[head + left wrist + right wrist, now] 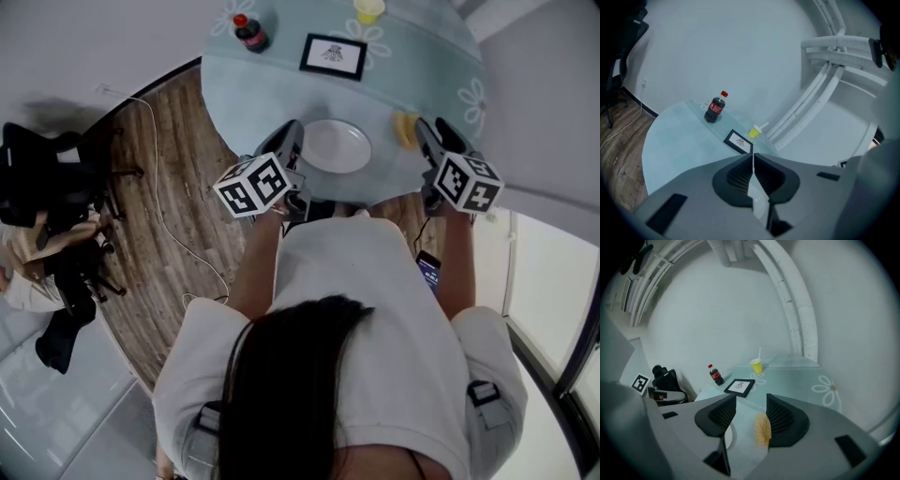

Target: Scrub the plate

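Note:
A white plate [336, 146] lies on the near side of the round, pale blue table [281, 89]. A yellow sponge [405, 129] rests on the cloth just right of it. My left gripper [292, 134] hovers at the plate's left rim with its jaws shut and nothing between them [753, 161]. My right gripper [427, 131] hangs beside the sponge, on its right, jaws open. In the right gripper view, the sponge [762, 429] shows below the gap [751, 404], near the right jaw and not gripped, and the plate's edge [727, 437] shows at the left.
At the table's far side stand a cola bottle [250, 33], a black-framed picture [333, 56] and a yellow cup [368, 9]. A dark chair heaped with bags [52, 187] stands on the wooden floor at left, with a cable [169, 230] trailing past it.

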